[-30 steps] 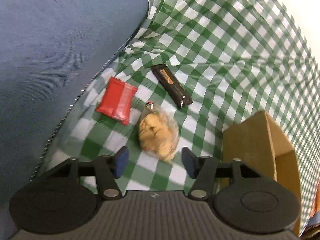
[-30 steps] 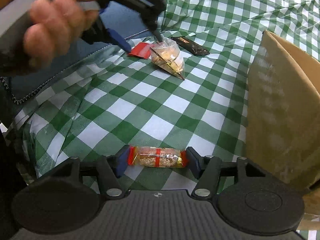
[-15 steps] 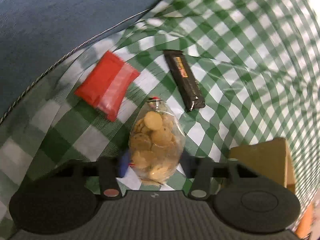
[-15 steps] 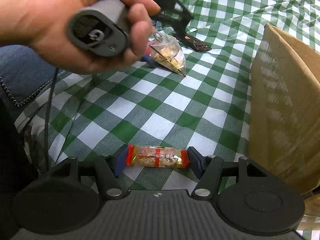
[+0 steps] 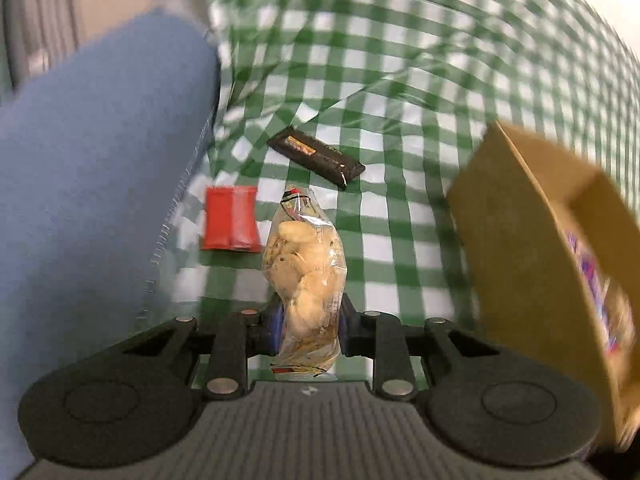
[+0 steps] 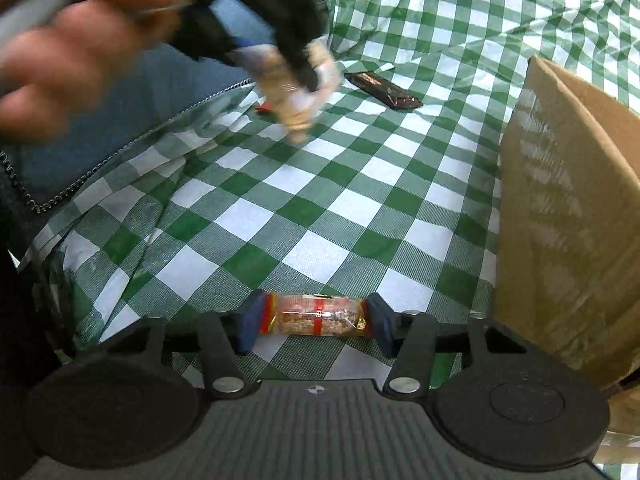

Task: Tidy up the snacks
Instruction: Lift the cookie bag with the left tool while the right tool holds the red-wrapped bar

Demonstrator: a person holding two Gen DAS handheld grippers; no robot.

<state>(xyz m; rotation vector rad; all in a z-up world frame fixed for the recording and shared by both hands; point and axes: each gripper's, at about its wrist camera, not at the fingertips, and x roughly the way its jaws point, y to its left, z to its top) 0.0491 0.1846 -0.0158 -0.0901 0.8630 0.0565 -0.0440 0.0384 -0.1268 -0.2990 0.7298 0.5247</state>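
My left gripper (image 5: 306, 322) is shut on a clear bag of cookies (image 5: 304, 264) and holds it above the green checked tablecloth (image 5: 400, 80). It also shows, blurred, in the right wrist view (image 6: 296, 92). A red packet (image 5: 230, 223) and a black bar (image 5: 316, 157) lie on the cloth beyond it. My right gripper (image 6: 314, 322) is shut on a small clear roll of puffed grain with red bands (image 6: 314, 320), held lengthwise between the pads just above the cloth.
An open cardboard box (image 5: 532, 248) stands at the right, with colourful packets inside; it also shows in the right wrist view (image 6: 568, 208). The person's blue jeans leg (image 5: 92, 184) lies along the left.
My left gripper came down over the cookie bag, closed on it and lifted it, swinging toward the box. My right gripper has stayed put with the roll.
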